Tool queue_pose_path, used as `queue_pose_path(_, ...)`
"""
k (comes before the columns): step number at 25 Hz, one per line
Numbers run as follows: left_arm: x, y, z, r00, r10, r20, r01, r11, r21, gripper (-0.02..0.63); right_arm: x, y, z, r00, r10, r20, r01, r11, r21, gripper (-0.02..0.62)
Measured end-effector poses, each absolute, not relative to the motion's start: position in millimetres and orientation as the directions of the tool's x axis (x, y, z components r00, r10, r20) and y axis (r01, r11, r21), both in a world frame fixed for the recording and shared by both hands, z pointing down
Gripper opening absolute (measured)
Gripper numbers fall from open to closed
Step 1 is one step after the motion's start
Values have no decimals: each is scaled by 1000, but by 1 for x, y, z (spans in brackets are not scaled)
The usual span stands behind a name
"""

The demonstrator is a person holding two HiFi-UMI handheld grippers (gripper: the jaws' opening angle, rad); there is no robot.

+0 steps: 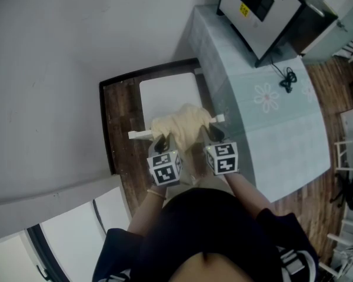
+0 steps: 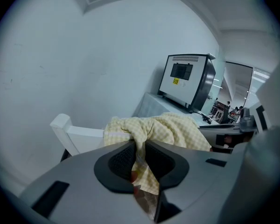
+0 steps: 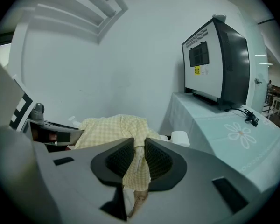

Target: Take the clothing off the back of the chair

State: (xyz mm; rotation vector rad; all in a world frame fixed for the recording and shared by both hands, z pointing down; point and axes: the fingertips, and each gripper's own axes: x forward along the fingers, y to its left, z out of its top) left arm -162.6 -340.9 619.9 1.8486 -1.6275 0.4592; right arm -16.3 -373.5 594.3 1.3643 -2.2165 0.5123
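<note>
Left gripper and right gripper each pinch a fold of the soft, light checked garment, bunched on the chair back just beyond the jaws; likely to sag between grips

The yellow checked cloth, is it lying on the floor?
No, the yellow checked cloth hangs over the white chair back, pinched by the left hand-held gripper and the right hand-held gripper.

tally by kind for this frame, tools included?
chair: 1
yellow checked garment: 1
tools: 2 (left tool, right tool, both clamped on the garment)
appliance: 1
table: 1
Total: 6
</note>
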Motion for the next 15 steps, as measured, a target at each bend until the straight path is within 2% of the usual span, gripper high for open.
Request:
queue_pose_path(5,-161,-340,617,184,-757,627,-976,-63,210,51,-17,-370,591,-390,-714,581,-896,440,-60,59)
queue_pose_path(15,-162,-333,605,194,-775,602,-975,-83,207,43,-29,-358,577,-432,-720,544,-875,481,-58,40)
